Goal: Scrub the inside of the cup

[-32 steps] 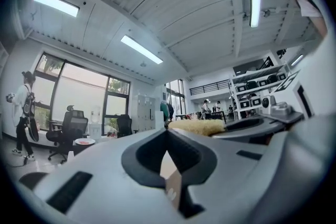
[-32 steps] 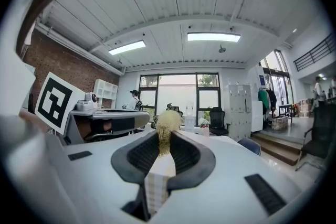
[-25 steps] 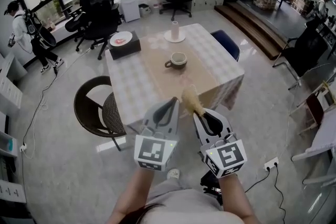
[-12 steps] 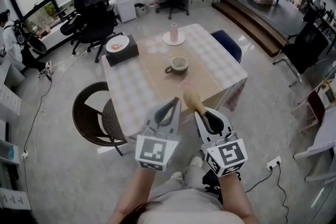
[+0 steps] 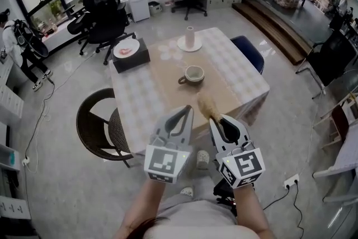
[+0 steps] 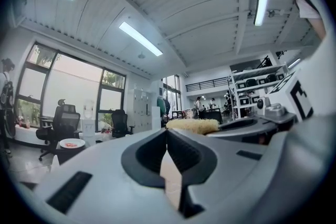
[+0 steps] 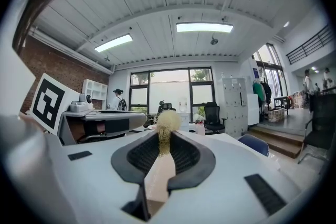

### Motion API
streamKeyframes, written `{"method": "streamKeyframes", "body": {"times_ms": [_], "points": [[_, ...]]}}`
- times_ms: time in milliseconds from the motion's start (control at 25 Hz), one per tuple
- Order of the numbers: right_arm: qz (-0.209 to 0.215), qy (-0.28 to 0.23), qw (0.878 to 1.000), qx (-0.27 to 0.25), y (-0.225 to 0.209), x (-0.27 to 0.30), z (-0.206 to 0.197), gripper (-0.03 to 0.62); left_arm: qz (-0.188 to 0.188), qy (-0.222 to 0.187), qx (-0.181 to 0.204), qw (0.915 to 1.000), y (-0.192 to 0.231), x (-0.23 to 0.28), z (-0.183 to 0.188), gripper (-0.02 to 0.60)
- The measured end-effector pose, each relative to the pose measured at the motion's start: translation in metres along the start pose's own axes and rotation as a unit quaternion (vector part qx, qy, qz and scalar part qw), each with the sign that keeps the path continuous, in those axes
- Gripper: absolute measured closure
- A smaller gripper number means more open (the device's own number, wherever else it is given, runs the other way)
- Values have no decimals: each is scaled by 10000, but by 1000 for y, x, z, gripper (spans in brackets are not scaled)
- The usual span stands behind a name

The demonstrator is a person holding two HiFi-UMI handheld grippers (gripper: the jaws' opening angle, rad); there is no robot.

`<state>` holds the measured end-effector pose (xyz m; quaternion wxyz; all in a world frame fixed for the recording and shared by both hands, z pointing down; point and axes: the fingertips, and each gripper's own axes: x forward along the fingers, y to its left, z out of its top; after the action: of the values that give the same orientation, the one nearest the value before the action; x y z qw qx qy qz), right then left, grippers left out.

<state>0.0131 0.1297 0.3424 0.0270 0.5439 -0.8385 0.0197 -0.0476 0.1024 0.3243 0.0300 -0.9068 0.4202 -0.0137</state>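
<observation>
Well short of the cup [image 5: 194,73], the right hand-held gripper [image 5: 215,120] grasps a bristle brush [image 5: 206,104]. The left hand-held gripper [image 5: 188,109] is clenched; empty.

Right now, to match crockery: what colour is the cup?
The cup is cream, darker outside; head view.

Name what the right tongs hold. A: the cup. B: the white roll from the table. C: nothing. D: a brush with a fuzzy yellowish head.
D: the right tongs are clamped on the pale handle of the brush, whose fuzzy head sticks out past them, while the cup sits apart on the table.
</observation>
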Motion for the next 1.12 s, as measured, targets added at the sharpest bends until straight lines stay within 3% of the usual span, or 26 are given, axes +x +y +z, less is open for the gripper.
{"method": "streamKeyframes", "body": {"times_ms": [440,1120], "points": [[299,-75,9995,-56,-54,57,9,533,252,118,182,9994,27,64,-8,569],[926,264,9953,-91,-136,151,-4,533,496,520,-135,9973,74,159,-42,568]]}}
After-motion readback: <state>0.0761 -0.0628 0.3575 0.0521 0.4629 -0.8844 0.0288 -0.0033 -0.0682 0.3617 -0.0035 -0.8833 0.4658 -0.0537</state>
